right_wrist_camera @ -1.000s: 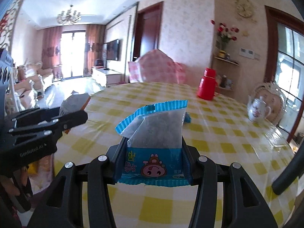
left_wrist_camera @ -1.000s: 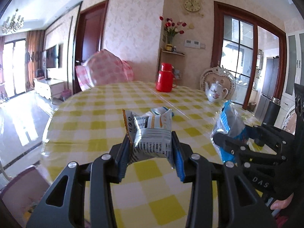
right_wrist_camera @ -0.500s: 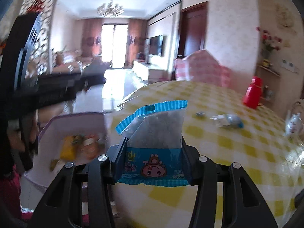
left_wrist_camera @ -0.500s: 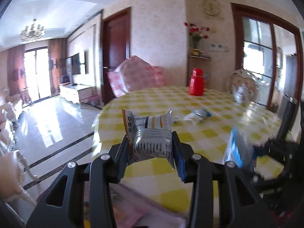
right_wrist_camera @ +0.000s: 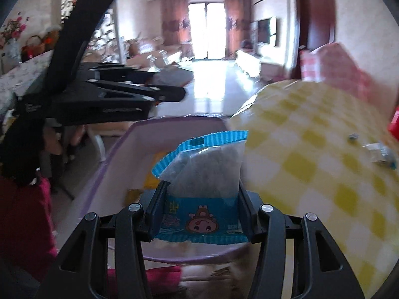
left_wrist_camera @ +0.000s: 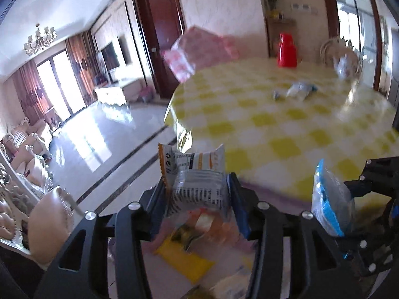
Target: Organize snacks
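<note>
Grey-and-orange snack packet (left_wrist_camera: pixel 197 179) between the jaws of the left hand-held gripper (left_wrist_camera: pixel 198 199); blue snack packet (right_wrist_camera: pixel 202 186) clenched in the right hand-held gripper (right_wrist_camera: pixel 200 206). Both, above the worktop (left_wrist_camera: pixel 286 129) a second ago, now hang over the lilac bin (right_wrist_camera: pixel 119 154) beside it. The left jaws have just been opening, apparently letting go, though blur obscures pad contact. Drop-off seems imminent.

We can make out print on the white snack packet (left_wrist_camera: pixel 197 182) and characters on the blue snack packet (right_wrist_camera: pixel 202 214), but none is legible.
</note>
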{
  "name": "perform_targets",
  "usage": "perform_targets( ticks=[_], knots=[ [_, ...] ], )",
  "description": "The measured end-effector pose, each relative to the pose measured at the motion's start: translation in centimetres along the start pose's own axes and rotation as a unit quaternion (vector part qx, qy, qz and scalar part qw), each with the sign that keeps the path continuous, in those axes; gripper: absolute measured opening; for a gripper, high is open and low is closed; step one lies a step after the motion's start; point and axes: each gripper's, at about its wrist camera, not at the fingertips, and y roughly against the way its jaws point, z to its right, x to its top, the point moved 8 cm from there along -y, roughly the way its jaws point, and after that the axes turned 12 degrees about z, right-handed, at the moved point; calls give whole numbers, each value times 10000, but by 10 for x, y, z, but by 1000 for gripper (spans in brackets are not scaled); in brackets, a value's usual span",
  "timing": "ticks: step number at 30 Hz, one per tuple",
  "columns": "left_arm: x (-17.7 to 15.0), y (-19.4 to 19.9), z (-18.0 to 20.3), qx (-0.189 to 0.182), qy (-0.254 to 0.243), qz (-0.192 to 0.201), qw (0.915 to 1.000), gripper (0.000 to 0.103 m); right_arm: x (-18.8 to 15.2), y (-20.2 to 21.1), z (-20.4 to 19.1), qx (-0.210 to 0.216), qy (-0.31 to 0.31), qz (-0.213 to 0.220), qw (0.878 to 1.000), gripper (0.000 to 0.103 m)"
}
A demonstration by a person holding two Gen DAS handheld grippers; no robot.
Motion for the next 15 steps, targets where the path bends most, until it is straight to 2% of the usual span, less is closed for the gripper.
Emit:
perform_targets(
  ticks=[1, 2, 3, 5, 7, 9, 11, 12, 13, 15],
  knots=[
    [-4, -4, -2, 43, -23, -79, 10000, 65, -2, -5, -7, 165, -53, -75, 9998, 65],
    [-7, -6, -6, 166, -31, -136, 9998, 72, -3, -6, -10, 300, -106, -90, 9995, 80],
    [-10, -9, -12, 334, -10, -158, 9993, 82, -1, -4, -11, 323, -145, 12, 9994, 83],
    [-9, -13, -13, 459, 95, -146, 9988, 86, 4, 1, -8, 260, -171, 140, 9994, 84],
    [-6, -13, -14, 560, 189, -64, 9982, 96, 8, 8, 4, 99, -234, 242, 9994, 84],
    [2, -13, -8, 564, 308, 126, 9978, 97, 8, 19, 22, -160, -329, 347, 9987, 84],
    [14, -16, 6, 322, 552, 307, 9975, 99, 7, 29, 49, -409, -428, 434, 9973, 84],
    [19, -19, 15, 100, 697, 363, 9969, 99, 6, 39, 69, -628, -562, 513, 9951, 84],
    [26, -23, 31, -269, 925, 407, 9945, 99, 5, 45, 85, -764, -679, 560, 9932, 84],
    [40, -34, 57, -662, 1149, 429, 9902, 99, 1, 64, 125, -1156, -1006, 696, 9857, 84]
  ],
)
